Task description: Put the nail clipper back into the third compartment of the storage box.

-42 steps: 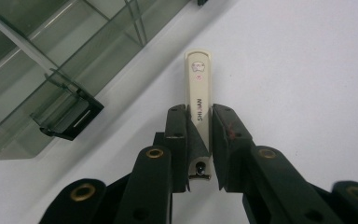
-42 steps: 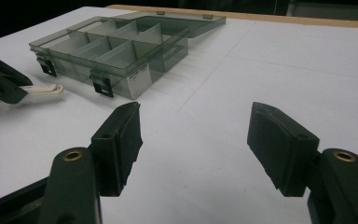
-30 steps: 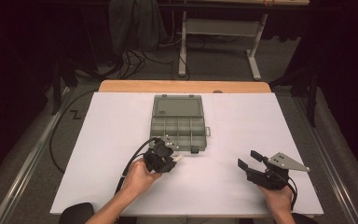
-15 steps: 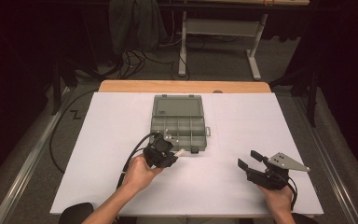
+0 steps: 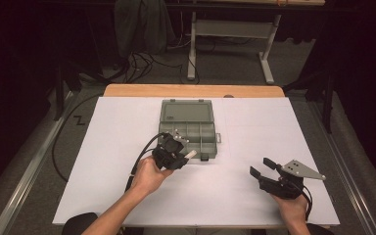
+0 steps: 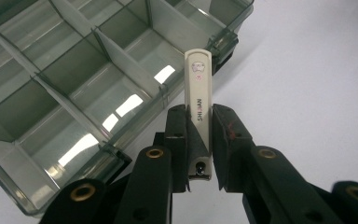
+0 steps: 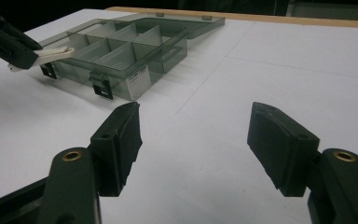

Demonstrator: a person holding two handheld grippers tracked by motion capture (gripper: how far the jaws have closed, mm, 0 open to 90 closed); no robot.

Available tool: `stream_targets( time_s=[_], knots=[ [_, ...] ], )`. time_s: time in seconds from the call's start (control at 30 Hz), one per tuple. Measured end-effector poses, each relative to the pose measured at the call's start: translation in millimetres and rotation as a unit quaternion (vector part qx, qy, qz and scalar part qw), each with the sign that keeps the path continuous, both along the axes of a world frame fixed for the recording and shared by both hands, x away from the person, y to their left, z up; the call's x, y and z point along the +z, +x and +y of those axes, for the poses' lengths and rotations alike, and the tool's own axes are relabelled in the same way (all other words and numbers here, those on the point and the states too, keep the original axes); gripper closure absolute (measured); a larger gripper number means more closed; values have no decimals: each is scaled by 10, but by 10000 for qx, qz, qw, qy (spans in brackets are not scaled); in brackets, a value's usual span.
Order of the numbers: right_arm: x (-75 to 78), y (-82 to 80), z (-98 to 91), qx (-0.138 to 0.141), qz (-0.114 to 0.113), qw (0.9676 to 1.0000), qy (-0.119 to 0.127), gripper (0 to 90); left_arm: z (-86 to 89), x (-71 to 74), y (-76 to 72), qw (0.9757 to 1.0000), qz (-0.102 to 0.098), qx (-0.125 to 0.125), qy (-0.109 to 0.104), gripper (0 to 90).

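A white nail clipper (image 6: 198, 109) is clamped between the jaws of the left gripper (image 6: 198, 140), with its printed end pointing forward, past the jaw tips, toward the near edge of the open organizer box (image 6: 74, 88). In the high view the left gripper (image 5: 172, 152) is seen at the box's front rim (image 5: 196, 155), and the clipper's pale tip (image 5: 190, 154) is held just ahead of it, close to the front wall, not yet over a compartment as far as can be judged. The compartments visible ahead and to the left of the jaws appear bare. So the picking-up is judged done; what is left is the carrying over the rim, the release into a compartment, and perhaps the closing of the lid, which lies folded back beyond the box.

The right gripper (image 7: 196, 149) is held wide open over the white table cover (image 7: 270, 79), nothing between its jaws, with the box well ahead and to its left; in the high view it (image 5: 263, 171) is seen well apart from the box, near the table's front edge.

Compared with the earlier frames, the left gripper has been brought forward and slightly toward the box, so that the clipper now lies nearer the front wall. The right gripper and the box are unchanged in place.
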State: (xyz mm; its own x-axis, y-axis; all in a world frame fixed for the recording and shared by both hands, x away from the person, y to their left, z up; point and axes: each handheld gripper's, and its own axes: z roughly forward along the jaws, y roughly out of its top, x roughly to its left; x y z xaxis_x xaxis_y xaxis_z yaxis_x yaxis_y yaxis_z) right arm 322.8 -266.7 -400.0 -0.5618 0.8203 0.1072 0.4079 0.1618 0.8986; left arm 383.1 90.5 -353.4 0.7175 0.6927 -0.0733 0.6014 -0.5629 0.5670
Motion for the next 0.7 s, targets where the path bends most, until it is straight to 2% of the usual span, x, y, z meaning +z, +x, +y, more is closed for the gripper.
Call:
stream_targets(
  time_s=[0.2, 0.37, 0.7],
  knots=[
    [1, -1, 1, 6, -16, 10000, 2, 364, -30, 44, 64, 10000, -54, 39, -46, 768],
    [3, 0, -1, 22, -38, 10000, 5, 363, -47, 76, 112, 9999, -108, 16, 13, 768],
    [7, -6, -5, 2, -29, 10000, 44, 360, -74, 106, 227, 9999, -128, 82, -44, 768]
  ],
)
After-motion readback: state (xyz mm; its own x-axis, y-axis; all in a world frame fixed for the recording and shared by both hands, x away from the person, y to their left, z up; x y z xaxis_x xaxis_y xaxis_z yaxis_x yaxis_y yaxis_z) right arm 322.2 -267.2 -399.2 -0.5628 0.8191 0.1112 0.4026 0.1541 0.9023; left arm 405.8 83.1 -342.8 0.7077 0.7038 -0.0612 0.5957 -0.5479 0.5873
